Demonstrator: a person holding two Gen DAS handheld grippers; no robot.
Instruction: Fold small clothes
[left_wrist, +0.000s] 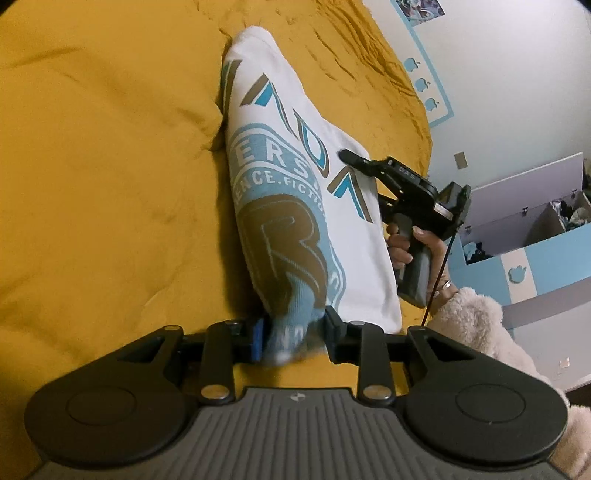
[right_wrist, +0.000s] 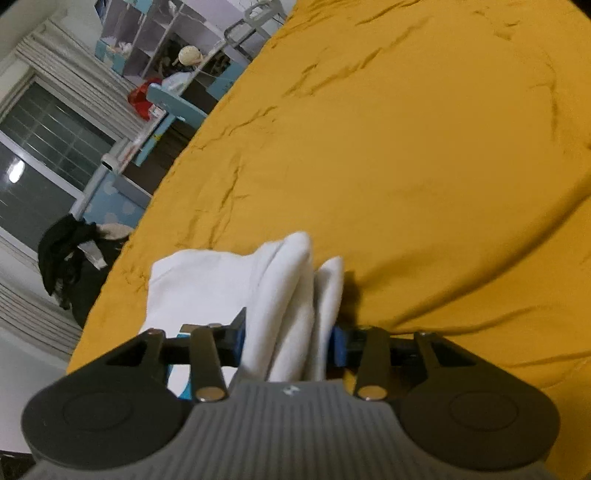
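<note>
A white T-shirt (left_wrist: 295, 177) with a light-blue and brown print hangs lifted over the yellow bedspread (left_wrist: 103, 166), stretched between both grippers. My left gripper (left_wrist: 293, 341) is shut on its printed lower corner. My right gripper (right_wrist: 288, 343) is shut on bunched white folds of the same T-shirt (right_wrist: 280, 280); it also shows in the left wrist view (left_wrist: 345, 154), at the shirt's right edge, held by a hand in a fleecy sleeve. The shirt's far tip rests near the bedspread.
The yellow bedspread (right_wrist: 424, 147) is rumpled and fills most of both views. A blue-and-white toy box (left_wrist: 535, 229) stands by the wall at right. A window, shelves, a blue chair (right_wrist: 173, 107) and dark clothes (right_wrist: 70, 251) lie beyond the bed edge.
</note>
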